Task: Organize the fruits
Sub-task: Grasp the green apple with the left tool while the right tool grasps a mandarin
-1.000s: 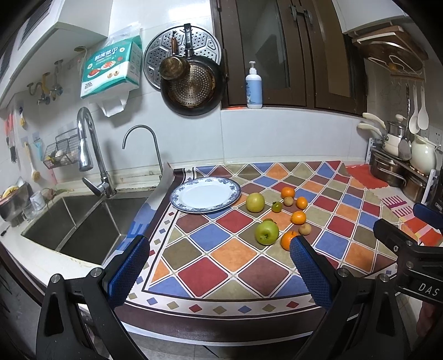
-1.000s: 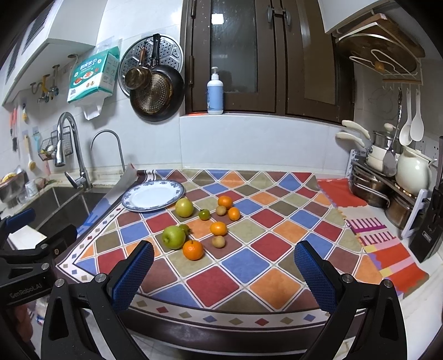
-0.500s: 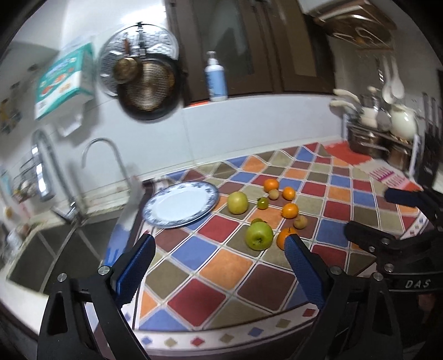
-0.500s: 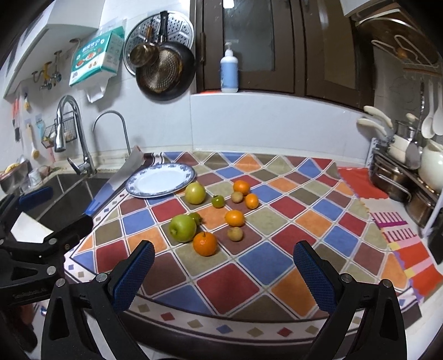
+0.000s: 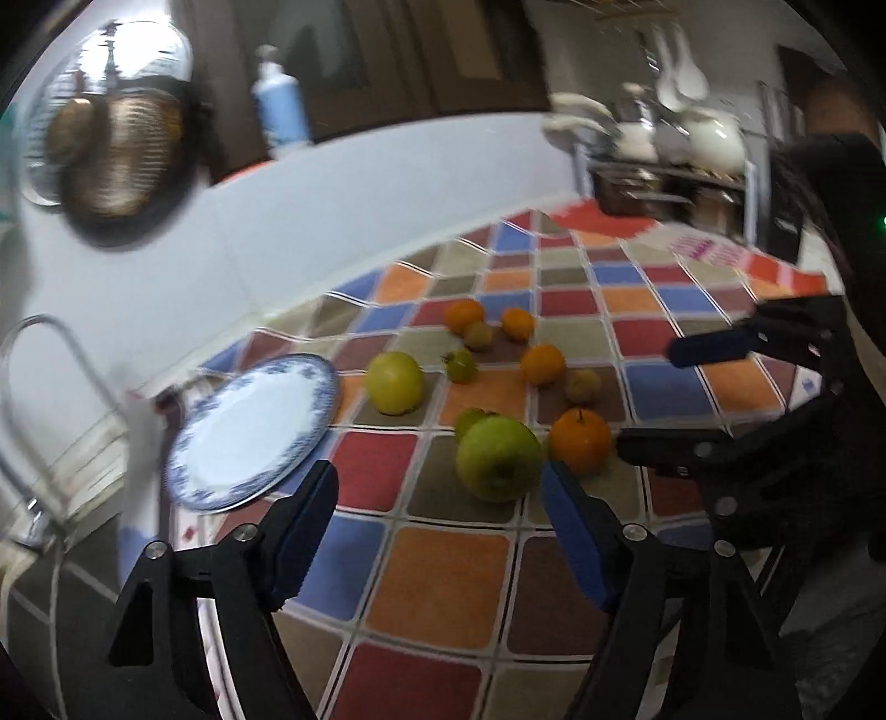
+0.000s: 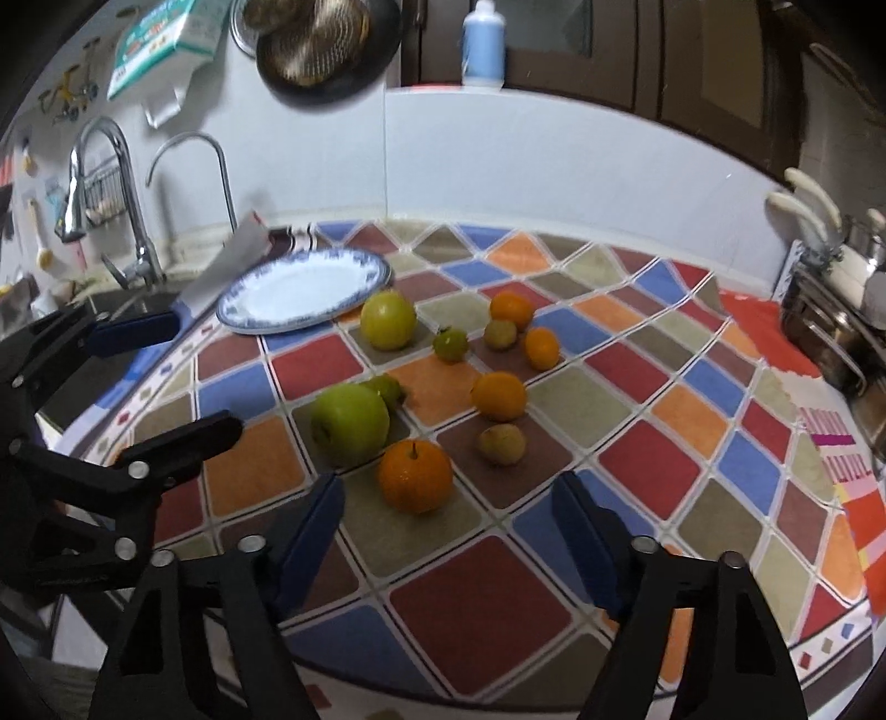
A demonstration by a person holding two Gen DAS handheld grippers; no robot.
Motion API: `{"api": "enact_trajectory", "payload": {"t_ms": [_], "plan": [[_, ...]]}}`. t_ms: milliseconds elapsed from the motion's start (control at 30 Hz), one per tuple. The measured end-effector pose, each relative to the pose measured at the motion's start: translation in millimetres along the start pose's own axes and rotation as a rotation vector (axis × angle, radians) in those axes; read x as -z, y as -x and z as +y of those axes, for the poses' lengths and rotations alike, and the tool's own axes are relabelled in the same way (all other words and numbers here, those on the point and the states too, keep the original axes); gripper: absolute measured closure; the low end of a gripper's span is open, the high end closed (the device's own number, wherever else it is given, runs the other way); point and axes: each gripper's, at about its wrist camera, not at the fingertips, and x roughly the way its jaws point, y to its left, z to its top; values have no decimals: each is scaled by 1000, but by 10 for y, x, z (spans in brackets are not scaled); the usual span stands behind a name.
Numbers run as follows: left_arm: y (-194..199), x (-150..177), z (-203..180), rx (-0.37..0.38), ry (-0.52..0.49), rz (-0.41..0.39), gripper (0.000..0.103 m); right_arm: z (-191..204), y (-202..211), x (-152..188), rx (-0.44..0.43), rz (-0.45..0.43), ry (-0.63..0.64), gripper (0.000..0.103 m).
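Several fruits lie on a chequered mat: a green apple (image 5: 498,458) (image 6: 350,424), a yellow-green apple (image 5: 394,382) (image 6: 387,320), a large orange (image 5: 579,441) (image 6: 415,475), smaller oranges and small brownish fruits. A blue-rimmed white plate (image 5: 252,432) (image 6: 304,291) stands left of them. My left gripper (image 5: 440,531) hovers just short of the green apple, its jaws closing with nothing between them. My right gripper (image 6: 448,545) hangs just short of the large orange, jaws closing, also empty. Each gripper shows at the edge of the other's view.
A sink with two taps (image 6: 94,183) lies left of the mat. A rack of pots and a white jug (image 5: 714,138) stand at the right. A blue soap bottle (image 6: 483,41) stands on the ledge, and a pan and strainer (image 6: 326,44) hang on the wall.
Both grippers have come down and forward toward the fruit, which now looks larger. Their jaws have narrowed. The left view has rolled and is blurred.
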Motion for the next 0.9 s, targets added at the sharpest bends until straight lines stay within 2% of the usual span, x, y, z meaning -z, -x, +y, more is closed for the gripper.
{"api": "enact_trajectory", "payload": {"t_ms": [233,533,567,767,900], "plan": [[-327,65,21,121,-90,37,31,61,-359,-22,-6,84,25,38],[-539,77,91,209,-77,56,31,70,-599,-38,-29,137,8,51],[-543,74,95,218,-76,55,31,71,-610,-39,-40,141,5,59],[-635,-3,46,228,-50,67,32,-14,-552,-44,-24,135,-51,61],[-708,-56,5,205,1,87,38,-95,-512,-40,-9,137,-67,61]]}}
